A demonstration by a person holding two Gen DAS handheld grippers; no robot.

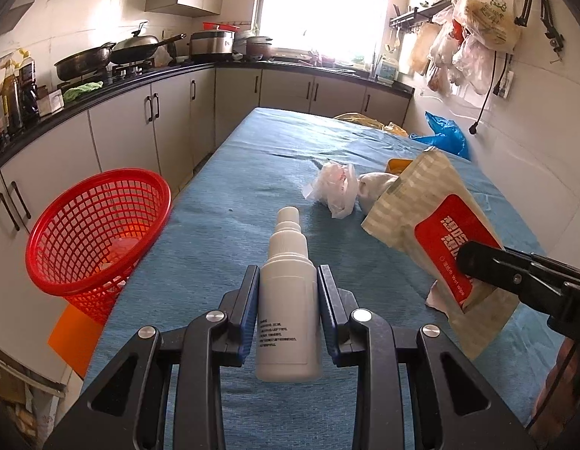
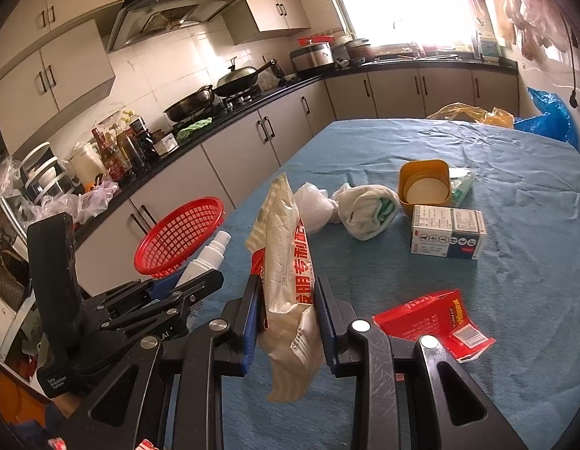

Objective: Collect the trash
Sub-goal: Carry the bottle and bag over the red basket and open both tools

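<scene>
My left gripper (image 1: 289, 281) is shut on a white spray bottle (image 1: 288, 300), held above the blue tablecloth with its nozzle pointing away. The same bottle (image 2: 209, 255) shows in the right wrist view beside the left gripper (image 2: 200, 281). My right gripper (image 2: 288, 288) is shut on a crumpled beige wet-wipe pack (image 2: 286, 262) with a red label; that pack (image 1: 432, 232) hangs at the right in the left wrist view, with one black finger (image 1: 477, 262) of the right gripper on it. A red mesh basket (image 1: 98, 228) stands at the table's left edge, also in the right wrist view (image 2: 181, 240).
On the table (image 2: 496, 337) lie a crumpled white plastic bag (image 1: 337, 187), a rolled white cloth (image 2: 368, 210), a yellow cup (image 2: 425, 183), a small medicine box (image 2: 447, 230) and a torn red packet (image 2: 436, 322). Kitchen cabinets (image 1: 121, 135) run along the left.
</scene>
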